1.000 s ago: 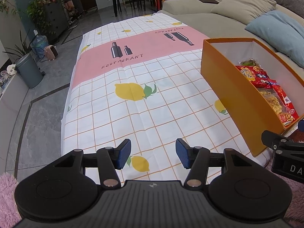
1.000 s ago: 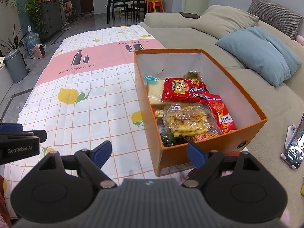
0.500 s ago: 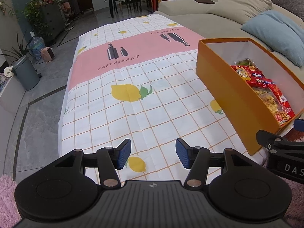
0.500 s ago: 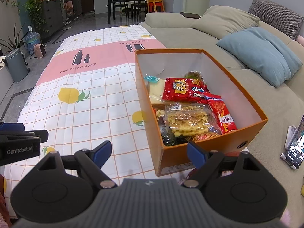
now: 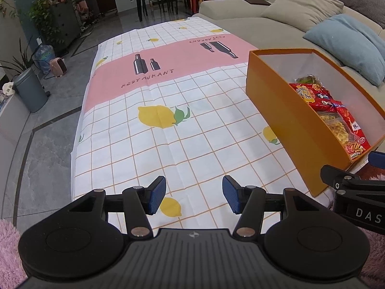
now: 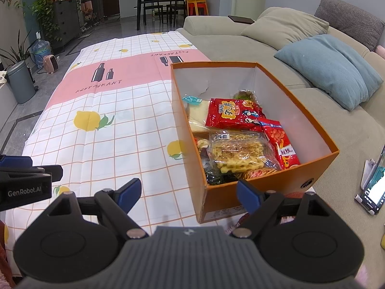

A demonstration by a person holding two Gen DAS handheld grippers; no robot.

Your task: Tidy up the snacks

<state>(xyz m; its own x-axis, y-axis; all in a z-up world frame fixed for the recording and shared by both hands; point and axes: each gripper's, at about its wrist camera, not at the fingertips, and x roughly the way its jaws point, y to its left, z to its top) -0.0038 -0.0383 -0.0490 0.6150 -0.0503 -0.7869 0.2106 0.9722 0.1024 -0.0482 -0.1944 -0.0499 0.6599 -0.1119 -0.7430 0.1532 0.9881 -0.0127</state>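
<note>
Snacks (image 6: 240, 137) fill the orange box (image 6: 312, 168) beside the sofa (image 6: 240, 48); both fingers gape empty.

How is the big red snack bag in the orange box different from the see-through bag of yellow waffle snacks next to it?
The big red snack bag is opaque with cartoon print; the see-through bag of yellow waffle snacks shows its contents. The red bag lies farther back in the orange box; the waffle bag lies nearer the front wall. Both lie flat, sealed, inside the box.

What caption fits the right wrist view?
Open right gripper before an orange box of snack packets on a lemon-print tablecloth.
</note>
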